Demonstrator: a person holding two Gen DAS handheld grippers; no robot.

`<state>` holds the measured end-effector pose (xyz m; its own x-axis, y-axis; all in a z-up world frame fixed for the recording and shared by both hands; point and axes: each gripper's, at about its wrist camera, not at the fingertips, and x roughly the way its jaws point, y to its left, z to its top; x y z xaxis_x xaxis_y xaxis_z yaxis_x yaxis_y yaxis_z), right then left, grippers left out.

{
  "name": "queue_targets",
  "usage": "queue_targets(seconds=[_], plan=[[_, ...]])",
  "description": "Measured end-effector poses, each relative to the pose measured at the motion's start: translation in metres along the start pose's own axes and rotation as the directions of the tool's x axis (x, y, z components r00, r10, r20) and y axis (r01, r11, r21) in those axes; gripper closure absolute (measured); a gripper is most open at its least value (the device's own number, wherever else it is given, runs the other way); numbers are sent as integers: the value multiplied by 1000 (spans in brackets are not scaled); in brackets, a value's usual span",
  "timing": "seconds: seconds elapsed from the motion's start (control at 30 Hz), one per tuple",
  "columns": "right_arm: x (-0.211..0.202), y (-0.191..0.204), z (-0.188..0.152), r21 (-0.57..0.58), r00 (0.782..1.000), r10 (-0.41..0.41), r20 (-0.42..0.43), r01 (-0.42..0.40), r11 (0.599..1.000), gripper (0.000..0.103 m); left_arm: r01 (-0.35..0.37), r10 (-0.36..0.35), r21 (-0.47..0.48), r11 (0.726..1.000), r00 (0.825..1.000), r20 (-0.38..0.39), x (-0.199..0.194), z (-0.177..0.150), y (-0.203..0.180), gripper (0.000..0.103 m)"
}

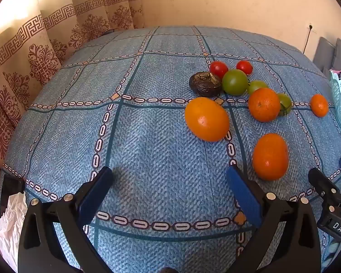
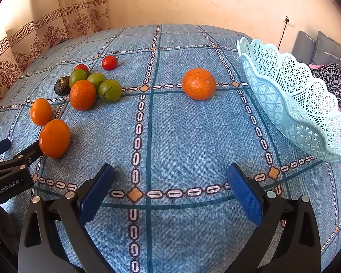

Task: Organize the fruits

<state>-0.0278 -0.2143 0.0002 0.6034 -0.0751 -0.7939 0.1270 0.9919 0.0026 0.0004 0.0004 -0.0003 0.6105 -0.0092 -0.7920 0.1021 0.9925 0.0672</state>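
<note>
Fruit lies scattered on a blue checked tablecloth [image 1: 147, 136]. In the left wrist view a large orange [image 1: 206, 119] and a second orange [image 1: 270, 157] lie nearest, with a mandarin [image 1: 264, 104], green tomatoes [image 1: 234, 82], red tomatoes [image 1: 218, 68] and a dark wrinkled fruit [image 1: 205, 84] behind. My left gripper [image 1: 169, 175] stands open over bare cloth, empty. My right gripper [image 2: 170, 173] is open and empty too. A lone mandarin [image 2: 199, 84] lies ahead of it, left of a pale blue lattice basket [image 2: 295, 104]. The fruit cluster [image 2: 95, 88] sits at its left.
Patterned curtains [image 1: 34, 52] hang along the table's left side and a beige wall stands behind. Crumpled white paper [image 1: 9, 225] lies at the near left edge. A grey cushion [image 2: 325, 47] and patterned fabric [image 2: 334, 79] are beyond the basket on the right.
</note>
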Motion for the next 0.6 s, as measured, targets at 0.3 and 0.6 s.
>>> queue_targets(seconds=[0.3,0.6], plan=[[1,1,0,1,1000,2,1,-2,1000,2,-8,8,5,1000,1000,4,0,0,0,5],[0,-1,0,4,1000,6,1,-6,1000,2,-8,8,5,1000,1000,5,0,0,1,5]])
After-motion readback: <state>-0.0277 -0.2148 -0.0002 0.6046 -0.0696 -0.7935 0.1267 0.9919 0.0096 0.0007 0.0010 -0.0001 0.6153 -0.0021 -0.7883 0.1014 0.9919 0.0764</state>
